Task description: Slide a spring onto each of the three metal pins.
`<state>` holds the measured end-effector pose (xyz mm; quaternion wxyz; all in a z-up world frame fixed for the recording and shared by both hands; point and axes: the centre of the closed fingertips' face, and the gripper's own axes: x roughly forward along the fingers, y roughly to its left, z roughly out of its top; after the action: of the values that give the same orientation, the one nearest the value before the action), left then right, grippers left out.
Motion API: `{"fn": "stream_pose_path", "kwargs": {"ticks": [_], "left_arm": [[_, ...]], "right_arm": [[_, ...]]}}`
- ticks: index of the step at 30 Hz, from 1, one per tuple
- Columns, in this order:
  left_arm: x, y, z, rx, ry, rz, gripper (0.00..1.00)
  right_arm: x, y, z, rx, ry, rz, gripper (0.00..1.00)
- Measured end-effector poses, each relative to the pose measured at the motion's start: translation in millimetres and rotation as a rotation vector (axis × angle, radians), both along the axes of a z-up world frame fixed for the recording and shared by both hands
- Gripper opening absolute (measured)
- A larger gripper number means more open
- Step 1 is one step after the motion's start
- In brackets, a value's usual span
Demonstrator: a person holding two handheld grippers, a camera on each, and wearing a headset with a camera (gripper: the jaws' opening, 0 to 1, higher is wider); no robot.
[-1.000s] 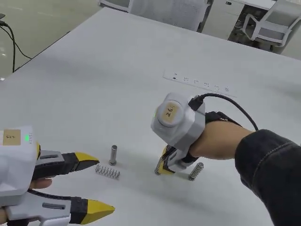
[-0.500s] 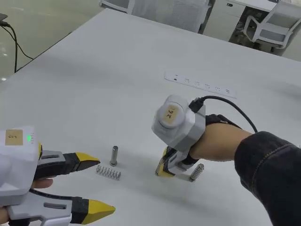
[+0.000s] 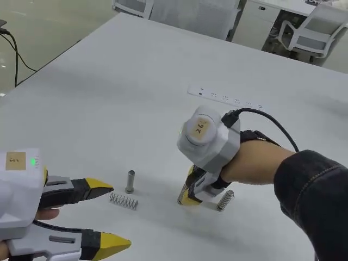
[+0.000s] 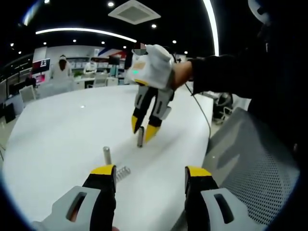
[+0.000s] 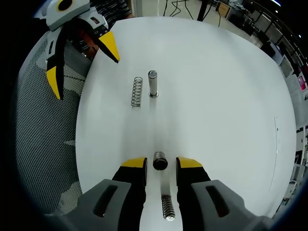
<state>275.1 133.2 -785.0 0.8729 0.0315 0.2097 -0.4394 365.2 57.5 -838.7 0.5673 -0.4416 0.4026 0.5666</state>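
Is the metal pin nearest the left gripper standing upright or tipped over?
Upright: the pin stands on end, while the spring lies flat beside it.

One pin [image 3: 130, 181] stands upright — a loose spring [image 3: 123, 200] lies just beside it. A second pin [image 5: 160, 161] stands apart, another spring [image 3: 225, 199] nearby.

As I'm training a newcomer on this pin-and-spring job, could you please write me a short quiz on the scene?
1. True or false: the left gripper is shut on a spring.
2. What stands between the jaws of the right gripper? A) a pin B) a coiled cable C) nothing
3. Is the standing pin beside the loose spring bare or sprung?
Key: 1 false; 2 A; 3 bare.
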Motion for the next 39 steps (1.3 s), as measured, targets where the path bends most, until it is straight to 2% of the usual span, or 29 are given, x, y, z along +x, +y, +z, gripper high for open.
{"fn": "stream_pose_path", "kwargs": {"ticks": [7, 16, 26, 32, 39], "left_arm": [[-0.1, 0.9, -1.1, 0.003, 0.004, 0.003, 0.52], [-0.6, 1.1, -2.6, 0.01, 0.008, 0.003, 0.52], [-1.5, 1.2, -4.9, 0.025, 0.013, 0.0, 0.51], [-3.5, 0.5, -8.9, 0.047, 0.019, -0.015, 0.51], [-0.2, 3.9, -5.9, 0.038, 0.005, 0.003, 0.51]], "right_arm": [[-4.5, 9.7, 15.3, 0.032, -0.02, 0.012, 0.22], [-14.3, 22.9, 27.4, 0.065, -0.031, 0.034, 0.23], [-24.1, 37.0, 28.3, 0.075, -0.029, 0.053, 0.23], [-34.5, 49.8, 22.1, 0.085, -0.013, 0.069, 0.22], [-37.4, 58.6, 13.4, 0.084, -0.003, 0.084, 0.21]]}}
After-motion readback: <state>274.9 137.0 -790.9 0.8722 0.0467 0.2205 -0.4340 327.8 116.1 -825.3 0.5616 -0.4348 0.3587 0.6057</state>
